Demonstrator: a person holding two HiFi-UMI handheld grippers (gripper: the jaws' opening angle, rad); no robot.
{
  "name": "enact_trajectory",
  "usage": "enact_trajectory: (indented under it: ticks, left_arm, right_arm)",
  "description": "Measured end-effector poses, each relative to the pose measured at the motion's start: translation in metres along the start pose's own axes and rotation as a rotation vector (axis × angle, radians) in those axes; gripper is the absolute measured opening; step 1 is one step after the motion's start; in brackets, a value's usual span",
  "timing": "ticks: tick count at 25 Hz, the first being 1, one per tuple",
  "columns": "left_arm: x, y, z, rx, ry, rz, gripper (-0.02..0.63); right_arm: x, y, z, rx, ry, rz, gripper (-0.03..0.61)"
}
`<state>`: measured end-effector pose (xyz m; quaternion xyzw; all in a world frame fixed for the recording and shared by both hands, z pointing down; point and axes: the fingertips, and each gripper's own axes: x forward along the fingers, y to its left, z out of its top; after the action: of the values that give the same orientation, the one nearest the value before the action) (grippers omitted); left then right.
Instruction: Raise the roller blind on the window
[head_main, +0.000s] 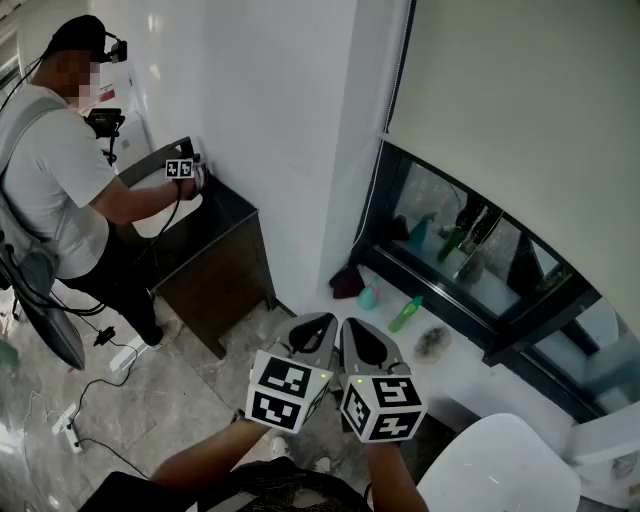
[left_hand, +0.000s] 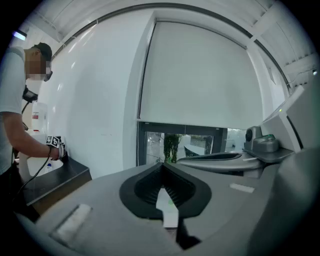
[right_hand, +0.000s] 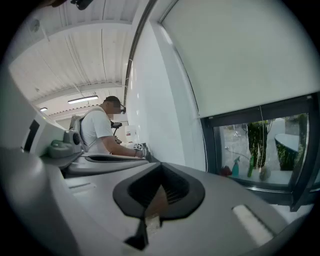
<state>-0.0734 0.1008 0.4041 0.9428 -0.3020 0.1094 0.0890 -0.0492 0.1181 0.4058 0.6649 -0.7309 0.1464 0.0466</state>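
My left tongs (head_main: 312, 335) and right tongs (head_main: 366, 340) sit side by side, both closed on nothing. The roller blind (head_main: 520, 100) hangs ahead and above them, mostly lowered. I'd open one, reach what looks like its cord (head_main: 371, 198), pinch squarely and pull steadily.

Ahead of you a white wall (head_main: 280, 120) meets a dark-framed window (head_main: 470, 270), with daylight coming through its glass. On the white sill (head_main: 470, 385) below it are a green bottle (head_main: 406, 313) and a teal spray bottle (head_main: 369, 296). To your left a dark worktop (head_main: 225, 215) stands against the wall on the grey marbled floor (head_main: 180, 390), where a power strip (head_main: 68, 425) and cables lie. A strip light (right_hand: 84, 99) glows on the ceiling.
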Motion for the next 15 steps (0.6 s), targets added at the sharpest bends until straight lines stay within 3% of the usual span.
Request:
enact_trajectory:
  ticks: [15]
  left_arm:
    - [0.0, 0.049, -0.005, -0.007, -0.004, -0.029, -0.005]
  right_arm:
    - [0.039, 0.023, -0.002, -0.014, 0.02, -0.06, -0.003]
